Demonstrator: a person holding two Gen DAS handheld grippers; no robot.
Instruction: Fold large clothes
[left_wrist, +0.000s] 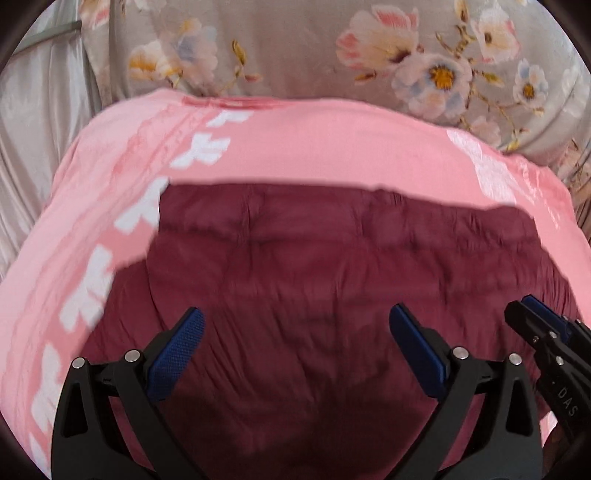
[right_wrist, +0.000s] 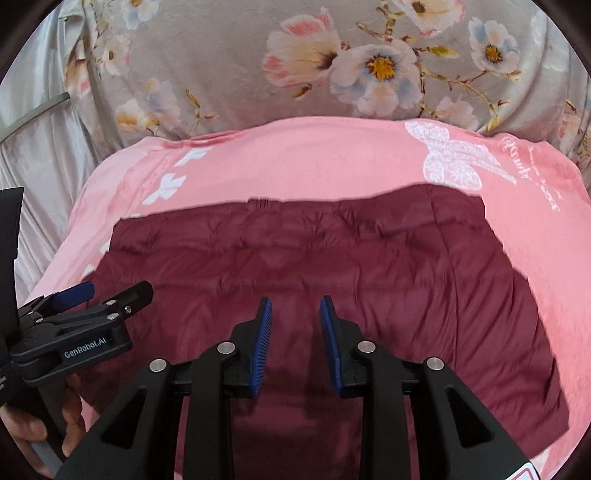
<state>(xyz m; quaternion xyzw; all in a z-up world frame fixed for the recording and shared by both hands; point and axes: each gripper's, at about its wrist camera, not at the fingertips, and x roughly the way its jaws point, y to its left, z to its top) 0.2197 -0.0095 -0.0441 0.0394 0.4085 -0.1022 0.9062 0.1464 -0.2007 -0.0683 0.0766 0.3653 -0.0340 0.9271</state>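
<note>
A dark maroon quilted garment (left_wrist: 314, 266) lies spread flat on a pink blanket (left_wrist: 295, 147); it also fills the middle of the right wrist view (right_wrist: 332, 251). My left gripper (left_wrist: 297, 325) hovers over the garment's near part, jaws wide open and empty. My right gripper (right_wrist: 295, 314) hovers over the garment too, jaws partly open with nothing between them. The right gripper shows at the right edge of the left wrist view (left_wrist: 543, 332). The left gripper shows at the left edge of the right wrist view (right_wrist: 88, 310), held by a hand.
The pink blanket (right_wrist: 314, 158) has white prints and a white butterfly (right_wrist: 450, 158). Beyond it lies grey floral bedding (right_wrist: 258, 74), and pale satin fabric (left_wrist: 37, 129) lies to the left.
</note>
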